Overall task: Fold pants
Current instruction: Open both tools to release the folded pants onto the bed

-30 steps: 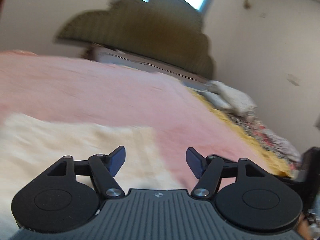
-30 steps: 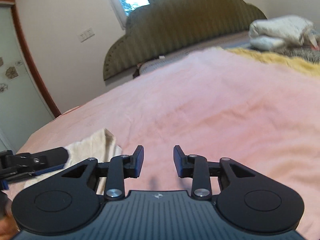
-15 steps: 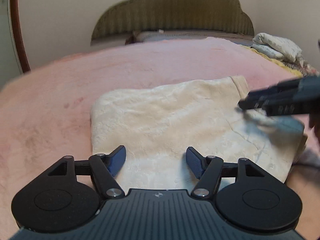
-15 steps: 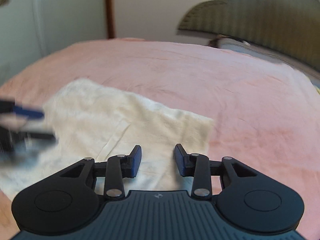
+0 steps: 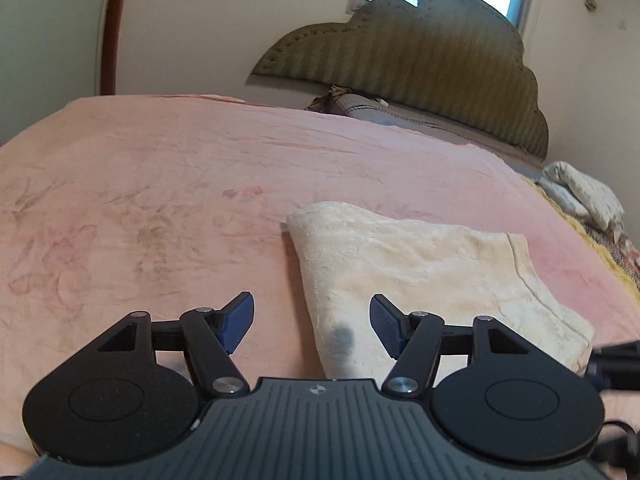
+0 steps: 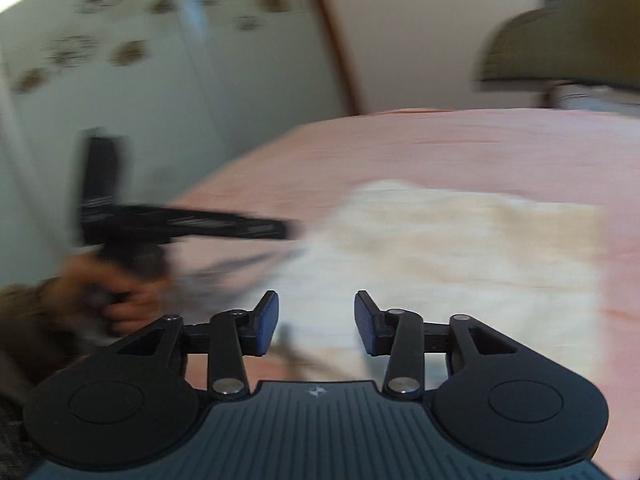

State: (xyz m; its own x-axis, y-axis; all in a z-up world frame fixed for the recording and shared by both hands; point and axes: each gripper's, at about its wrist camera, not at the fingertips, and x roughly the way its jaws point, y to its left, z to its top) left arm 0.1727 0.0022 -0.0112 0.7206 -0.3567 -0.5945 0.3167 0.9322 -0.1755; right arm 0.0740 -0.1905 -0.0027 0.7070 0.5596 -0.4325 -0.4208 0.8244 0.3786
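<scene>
My left gripper (image 5: 311, 322) hangs with fingers apart over the left edge of the folded cream fleece pants (image 5: 424, 276), at two o'clock on the pink bedspread (image 5: 168, 184), ready to pinch. My right gripper (image 6: 316, 322), spread too, holds nothing.

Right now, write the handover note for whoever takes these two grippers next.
Left gripper: open, holding nothing, low over the near-left edge of the pants.
Right gripper: open, holding nothing, over the pants' near edge; its view is motion-blurred.
Pants: cream, folded into a compact rectangle lying flat on the pink blanket.
Done: the folding looks largely finished.
Left: possibly one more fold or a tidy; I can't tell from here.
</scene>
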